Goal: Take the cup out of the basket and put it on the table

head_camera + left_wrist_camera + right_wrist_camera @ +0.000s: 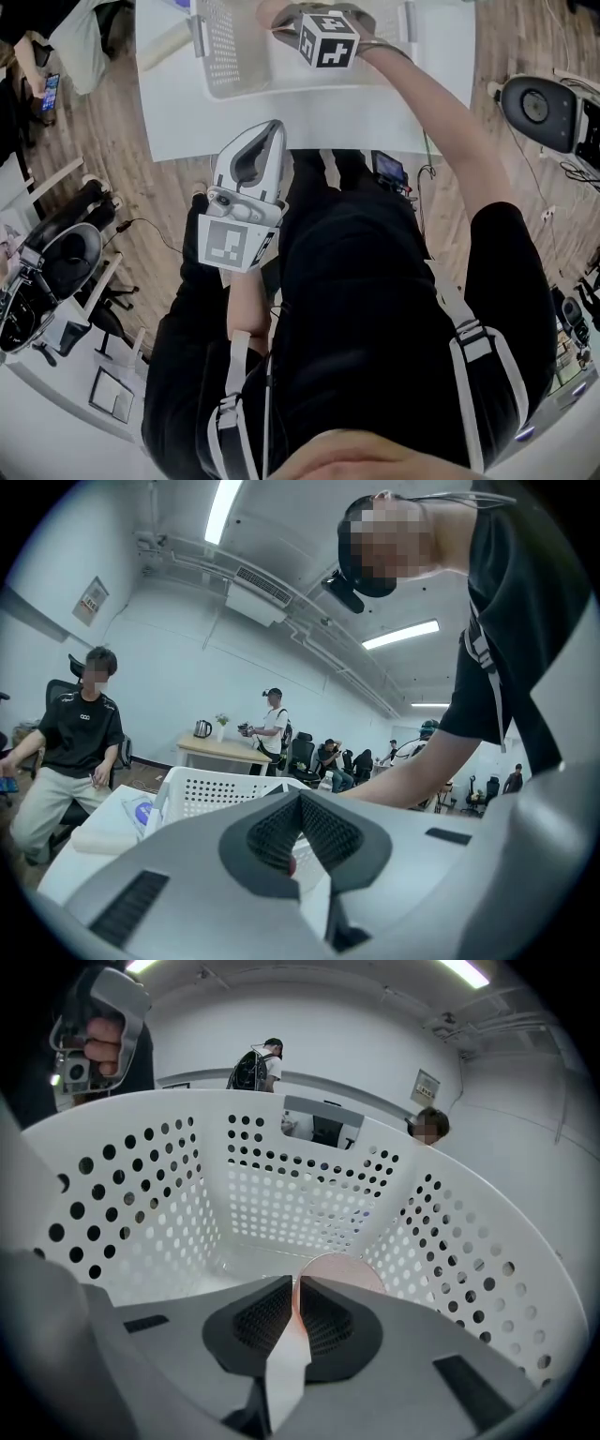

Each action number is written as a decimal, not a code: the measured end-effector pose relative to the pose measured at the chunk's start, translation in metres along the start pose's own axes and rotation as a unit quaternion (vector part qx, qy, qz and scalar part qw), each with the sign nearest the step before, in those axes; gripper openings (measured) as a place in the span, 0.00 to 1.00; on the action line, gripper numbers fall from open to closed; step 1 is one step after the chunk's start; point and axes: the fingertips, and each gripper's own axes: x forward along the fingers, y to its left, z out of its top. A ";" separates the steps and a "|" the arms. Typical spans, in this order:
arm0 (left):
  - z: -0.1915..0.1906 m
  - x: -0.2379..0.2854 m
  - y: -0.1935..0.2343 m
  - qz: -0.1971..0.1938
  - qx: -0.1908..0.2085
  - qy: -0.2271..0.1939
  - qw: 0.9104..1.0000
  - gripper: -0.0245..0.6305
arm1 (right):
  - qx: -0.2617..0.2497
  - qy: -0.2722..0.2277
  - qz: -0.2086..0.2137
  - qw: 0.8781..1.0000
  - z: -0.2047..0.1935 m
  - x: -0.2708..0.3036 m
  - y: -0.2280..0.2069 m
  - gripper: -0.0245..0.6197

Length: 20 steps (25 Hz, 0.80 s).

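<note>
Reaching down into the white perforated basket (141, 1185), the right gripper (295, 1288) has its jaws drawn narrow, pads pinching the thin wall of the pale pink cup (349, 1269). The cup sits on the basket floor, near the right-hand wall in the right gripper view. The basket stands on the white table (187, 117). The left gripper (300, 801) is held back from the table edge, close to the person's body, pointing roughly level toward the basket, its jaw tips together with nothing between them.
</note>
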 end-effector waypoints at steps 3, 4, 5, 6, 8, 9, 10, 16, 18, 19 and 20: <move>-0.001 0.000 0.001 0.002 0.002 0.004 1.000 0.07 | 0.010 -0.008 -0.004 1.000 0.004 -0.009 -0.004 0.10; -0.002 0.001 -0.001 0.002 0.003 0.003 1.000 0.07 | 0.013 -0.012 -0.005 1.000 0.006 -0.013 -0.004 0.10; -0.002 0.000 -0.002 0.002 0.004 0.002 1.000 0.07 | 0.015 -0.015 -0.006 1.000 0.007 -0.017 -0.003 0.10; -0.001 0.000 -0.004 0.002 0.005 0.001 1.000 0.07 | 0.016 -0.019 -0.007 1.000 0.010 -0.022 -0.002 0.10; 0.002 -0.002 -0.005 0.000 0.007 -0.003 1.000 0.07 | 0.014 -0.024 -0.012 1.000 0.016 -0.033 -0.001 0.10; 0.004 -0.003 -0.007 -0.001 0.008 -0.005 1.000 0.07 | 0.013 -0.026 -0.015 0.999 0.019 -0.039 -0.001 0.10; 0.006 -0.004 -0.008 -0.003 0.008 -0.009 1.000 0.07 | 0.011 -0.029 -0.018 0.999 0.022 -0.045 -0.001 0.10; 0.018 -0.007 -0.013 -0.004 0.017 -0.019 1.000 0.07 | -0.002 -0.059 -0.039 0.997 0.050 -0.092 -0.002 0.10; 0.020 -0.008 -0.015 -0.003 0.019 -0.021 1.000 0.07 | -0.003 -0.071 -0.048 0.996 0.060 -0.108 0.000 0.10; 0.021 -0.008 -0.015 -0.003 0.019 -0.022 1.000 0.07 | -0.005 -0.076 -0.052 0.996 0.064 -0.116 0.001 0.10; 0.021 -0.009 -0.015 -0.003 0.020 -0.023 1.000 0.07 | -0.007 -0.080 -0.056 0.995 0.069 -0.124 0.002 0.10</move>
